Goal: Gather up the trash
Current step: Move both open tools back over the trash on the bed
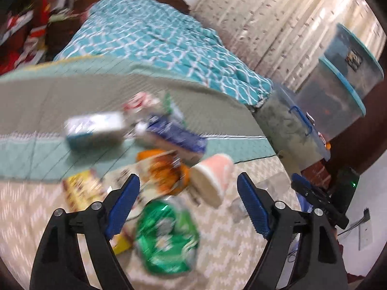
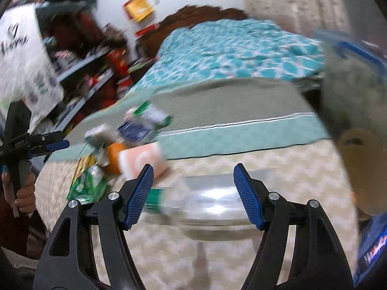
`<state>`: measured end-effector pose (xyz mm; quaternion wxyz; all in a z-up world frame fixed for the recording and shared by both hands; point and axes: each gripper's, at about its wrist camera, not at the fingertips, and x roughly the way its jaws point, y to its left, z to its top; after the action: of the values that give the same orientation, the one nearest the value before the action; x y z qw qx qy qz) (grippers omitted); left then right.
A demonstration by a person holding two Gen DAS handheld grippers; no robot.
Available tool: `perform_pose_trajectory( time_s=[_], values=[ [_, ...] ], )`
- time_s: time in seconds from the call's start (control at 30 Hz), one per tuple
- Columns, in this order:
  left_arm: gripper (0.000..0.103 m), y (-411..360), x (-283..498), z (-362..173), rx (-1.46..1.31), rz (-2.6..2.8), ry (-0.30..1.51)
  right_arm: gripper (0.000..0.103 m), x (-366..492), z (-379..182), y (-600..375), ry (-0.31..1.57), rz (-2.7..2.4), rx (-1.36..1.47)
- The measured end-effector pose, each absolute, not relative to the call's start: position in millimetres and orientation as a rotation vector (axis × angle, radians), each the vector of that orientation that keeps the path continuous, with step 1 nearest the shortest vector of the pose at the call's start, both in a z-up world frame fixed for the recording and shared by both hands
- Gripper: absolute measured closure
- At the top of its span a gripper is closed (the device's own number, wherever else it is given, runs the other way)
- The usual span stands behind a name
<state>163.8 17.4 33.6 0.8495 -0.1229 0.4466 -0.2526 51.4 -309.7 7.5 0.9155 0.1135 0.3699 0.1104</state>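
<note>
Trash pile (image 1: 154, 159) heaped on bed (image 1: 36, 101) for collection. Left gripper (image 1: 188, 205) held spread above green wrapper (image 1: 167, 236); right gripper (image 2: 193, 195) released, clear bottle (image 2: 205, 203) seemingly straddled, untouched; view blurred.

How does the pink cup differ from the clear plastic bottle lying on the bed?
The pink cup is opaque and short; the clear bottle is see-through, longer, with a green label. The cup lies against the trash pile; the bottle lies apart, between the right gripper's open jaws. Both lie sideways.

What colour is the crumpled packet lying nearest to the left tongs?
Green with white markings, a shiny crumpled packet; the left wrist view shows it best.
</note>
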Motion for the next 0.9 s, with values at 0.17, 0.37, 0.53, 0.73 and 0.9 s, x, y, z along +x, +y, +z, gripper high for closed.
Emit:
perform_pose_trajectory(
  time_s=[0.17, 0.37, 0.53, 0.73, 0.9],
  values=[
    [0.025, 47.9, 144.5, 13.8, -0.261, -0.513, 0.959, 0.034, 60.9, -0.7, -248.9, 0.817, 0.302, 0.161],
    [0.025, 46.4, 136.2, -8.4, -0.221, -0.538, 0.974, 0.034, 78.7, -7.9, -206.3, 0.868, 0.318, 0.09],
    [0.024, 42.5, 136.3, -28.0, -0.253, -0.595, 1.006, 0.034, 90.7, -6.4, -201.0, 0.903, 0.327, 0.128],
    [0.024, 25.3, 132.2, -45.7, -0.264, -0.655, 1.045, 0.038, 127.5, 0.3, -174.4, 0.92, 0.379, 0.172],
    [0.021, 19.6, 126.5, -46.2, -0.261, -0.656, 1.03, 0.038, 170.5, -6.2, -135.3, 0.946, 0.391, 0.104]
  ],
)
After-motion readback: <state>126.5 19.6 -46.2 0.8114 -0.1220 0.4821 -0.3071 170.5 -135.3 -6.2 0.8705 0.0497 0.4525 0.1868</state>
